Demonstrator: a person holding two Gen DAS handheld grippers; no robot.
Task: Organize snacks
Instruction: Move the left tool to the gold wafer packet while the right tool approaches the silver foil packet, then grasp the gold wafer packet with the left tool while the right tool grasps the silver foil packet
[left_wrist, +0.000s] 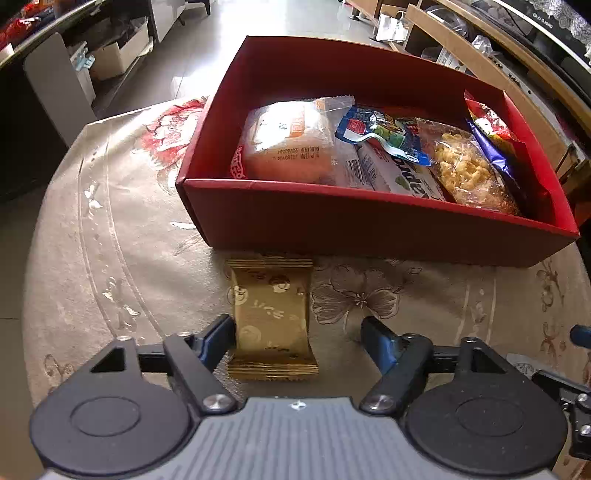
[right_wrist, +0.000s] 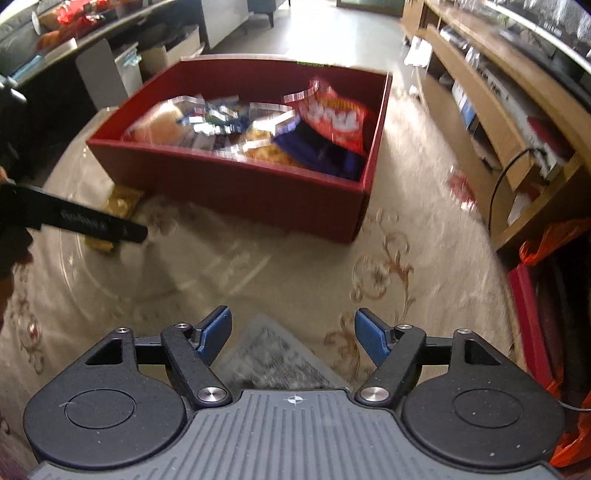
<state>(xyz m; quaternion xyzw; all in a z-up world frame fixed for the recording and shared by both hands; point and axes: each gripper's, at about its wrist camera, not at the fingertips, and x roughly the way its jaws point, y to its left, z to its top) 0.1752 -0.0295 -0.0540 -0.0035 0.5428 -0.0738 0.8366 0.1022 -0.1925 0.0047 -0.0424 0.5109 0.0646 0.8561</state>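
Floral tablecloth (left_wrist: 110, 221); gold packet (left_wrist: 271, 317) before red box (left_wrist: 369, 229). My left gripper (left_wrist: 297, 332) spread around it; right gripper (right_wrist: 293, 332) spread, empty.

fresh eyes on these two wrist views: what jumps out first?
The red box dominates the middle of the flowered tablecloth, already loaded with snack bags, among them a bun packet at its left end. Next, a lone gold packet lies on the cloth just in front of the box, between the left gripper's open fingers. The right gripper hangs open over a grey packet.
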